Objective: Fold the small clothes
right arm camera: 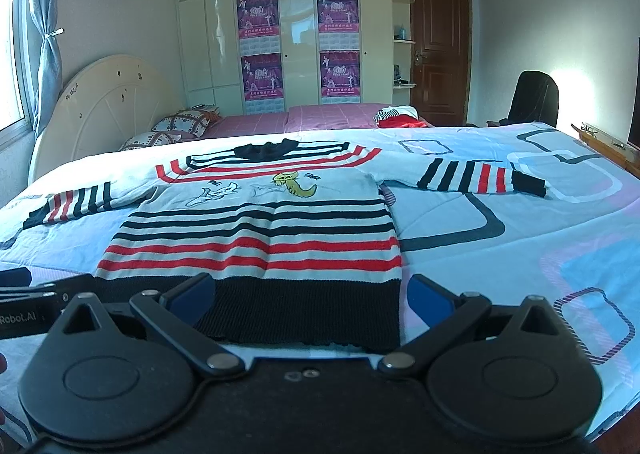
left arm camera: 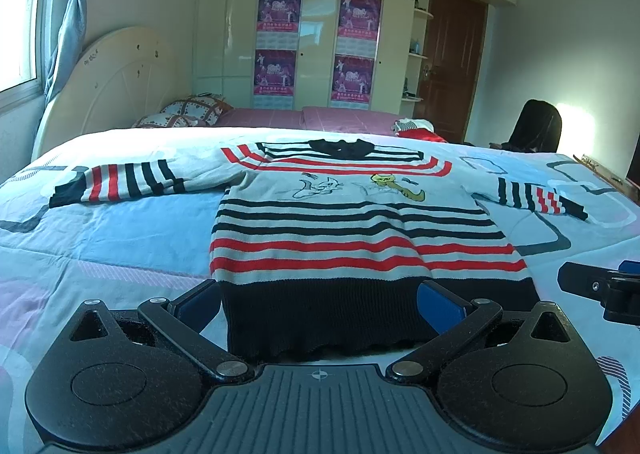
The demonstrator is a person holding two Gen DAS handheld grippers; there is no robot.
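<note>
A small striped sweater (left arm camera: 352,230) lies flat on the bed, front up, sleeves spread left and right, black hem nearest me. It also shows in the right wrist view (right arm camera: 260,238). My left gripper (left arm camera: 320,304) is open, its blue-padded fingers either side of the hem's left part, just above it. My right gripper (right arm camera: 310,296) is open over the hem's right corner, left finger above the black hem, right finger over the bedsheet. The right gripper's tip shows at the right of the left wrist view (left arm camera: 600,286); the left gripper's body shows at the left of the right wrist view (right arm camera: 40,302).
The bed has a light blue patterned sheet (right arm camera: 520,238). A second bed with a pink cover (left arm camera: 312,118), pillows (left arm camera: 188,112) and a pile of clothes (right arm camera: 396,116) lies behind. A black chair (right arm camera: 534,98) stands at the far right, and a wardrobe and door beyond.
</note>
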